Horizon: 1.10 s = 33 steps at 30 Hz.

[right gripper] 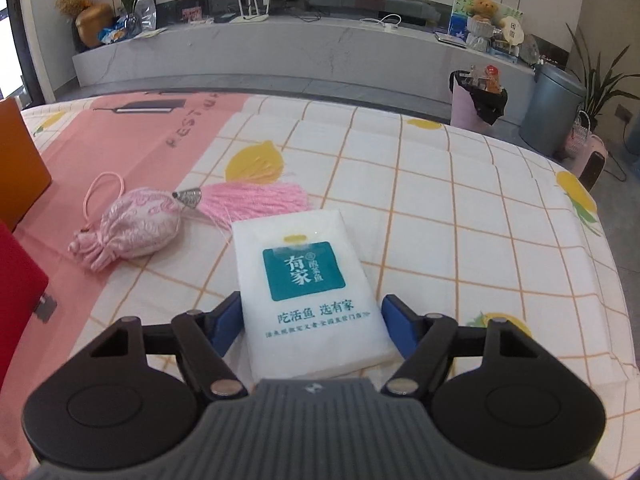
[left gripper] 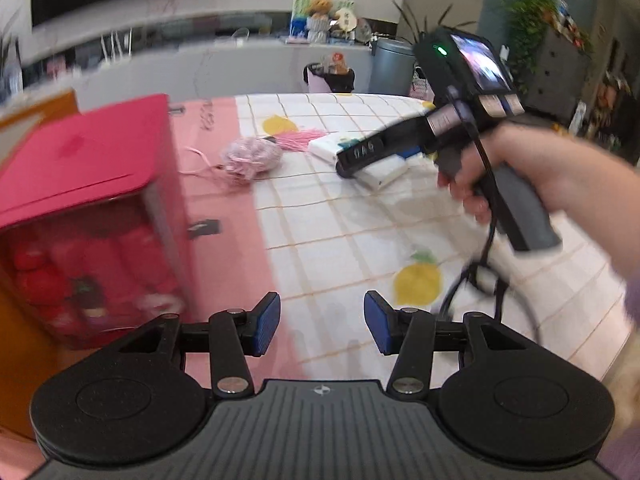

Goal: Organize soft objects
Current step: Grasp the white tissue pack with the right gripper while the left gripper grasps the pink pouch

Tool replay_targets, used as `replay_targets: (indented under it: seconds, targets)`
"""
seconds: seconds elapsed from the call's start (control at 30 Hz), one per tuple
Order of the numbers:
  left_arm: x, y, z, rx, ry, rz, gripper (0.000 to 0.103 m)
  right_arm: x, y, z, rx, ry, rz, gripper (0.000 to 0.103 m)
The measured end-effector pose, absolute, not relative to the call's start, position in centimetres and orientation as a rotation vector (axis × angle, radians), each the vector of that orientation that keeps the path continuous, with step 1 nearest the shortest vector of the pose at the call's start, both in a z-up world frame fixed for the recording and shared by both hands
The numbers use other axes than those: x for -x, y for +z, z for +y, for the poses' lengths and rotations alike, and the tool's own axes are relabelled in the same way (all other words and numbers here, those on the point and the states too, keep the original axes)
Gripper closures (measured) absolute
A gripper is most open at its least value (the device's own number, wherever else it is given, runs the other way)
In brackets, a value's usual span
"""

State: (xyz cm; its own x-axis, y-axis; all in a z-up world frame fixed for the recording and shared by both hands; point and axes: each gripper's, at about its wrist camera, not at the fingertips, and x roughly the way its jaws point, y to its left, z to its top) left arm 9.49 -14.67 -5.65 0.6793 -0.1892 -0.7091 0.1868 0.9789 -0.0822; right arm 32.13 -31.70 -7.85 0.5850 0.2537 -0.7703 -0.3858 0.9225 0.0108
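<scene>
Fingers of the right gripper [right gripper: 312, 326] are standing wide, flanking the tissue pack [right gripper: 310, 292] without squeezing yet. Pack looks light, squashy and slick, so its long sides are the place to pinch. Beyond-left, the pouch [right gripper: 134, 232] is lying limp. Left gripper [left gripper: 322, 322] is hovering open, empty.

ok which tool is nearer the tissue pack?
Right. The right tool straddles the tissue pack, fingers open on either side. The left tool hangs open well short of it, near the red box.
</scene>
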Motion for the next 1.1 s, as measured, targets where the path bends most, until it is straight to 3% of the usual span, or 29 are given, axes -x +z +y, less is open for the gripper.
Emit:
replay_targets:
  seconds: [0.27,0.47,0.73,1.03,1.1]
  targets:
    - [-15.9,-2.9,-17.8,0.057,-0.098,0.845,0.045,-31.7,-7.4,-34.5,0.153,0.335,0.958,0.03]
    - [-22.5,-1.7,-19.9,-0.111,0.001,0.876,0.044,-31.3,-7.3,-35.7,0.148,0.324,0.971,0.03]
    - [-30.4,-4.6,-19.6,-0.331,-0.149,1.047,0.03,-30.9,-7.3,-36.2,0.164,0.375,0.95,0.029]
    - [-34.4,-6.4,-18.4,-0.52,-0.2,1.187,0.028,-30.9,-7.3,-36.5,0.172,0.406,0.946,0.026]
    - [-34.2,-7.2,-18.7,-0.598,-0.219,1.173,0.024,-30.9,-7.4,-36.5,0.172,0.408,0.944,0.025]
